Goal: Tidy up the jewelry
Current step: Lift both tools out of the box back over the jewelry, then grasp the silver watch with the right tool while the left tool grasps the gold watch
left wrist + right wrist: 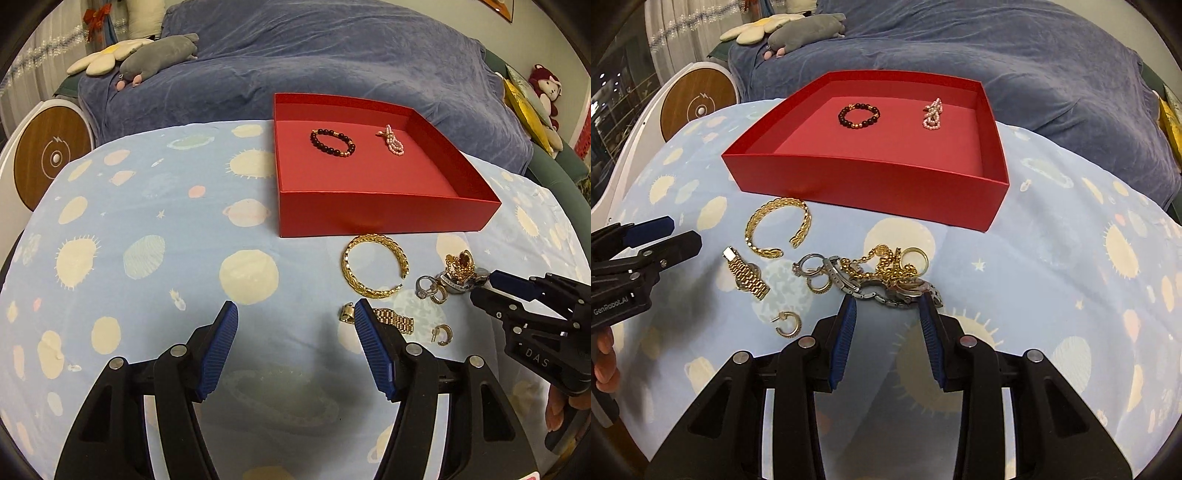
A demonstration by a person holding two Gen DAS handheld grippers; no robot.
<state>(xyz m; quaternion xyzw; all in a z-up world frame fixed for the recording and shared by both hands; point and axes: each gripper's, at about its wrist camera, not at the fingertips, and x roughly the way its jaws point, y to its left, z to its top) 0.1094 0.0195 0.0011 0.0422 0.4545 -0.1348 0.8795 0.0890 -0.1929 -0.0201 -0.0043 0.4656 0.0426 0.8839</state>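
Note:
A red open box (369, 210) (849, 184) holds a dark bead bracelet (332, 142) (858, 115) and a pink pearl piece (392, 140) (932, 115). In front of it on the cloth lie a gold cuff bangle (375, 269) (777, 227), a gold watch (393, 319) (746, 274), a gold hoop earring (443, 334) (788, 324) and a tangled pile of rings, chains and a silver watch (452, 277) (882, 275). My left gripper (295, 314) (683, 236) is open and empty, near the gold watch. My right gripper (888, 304) (480, 284) is open, its fingertips at the pile's near edge.
The jewelry lies on a light blue planet-print cloth (147, 240) over a table. A blue-covered sofa (332, 55) with plush toys (159, 55) stands behind. A round wooden-faced device (48, 155) is at the left.

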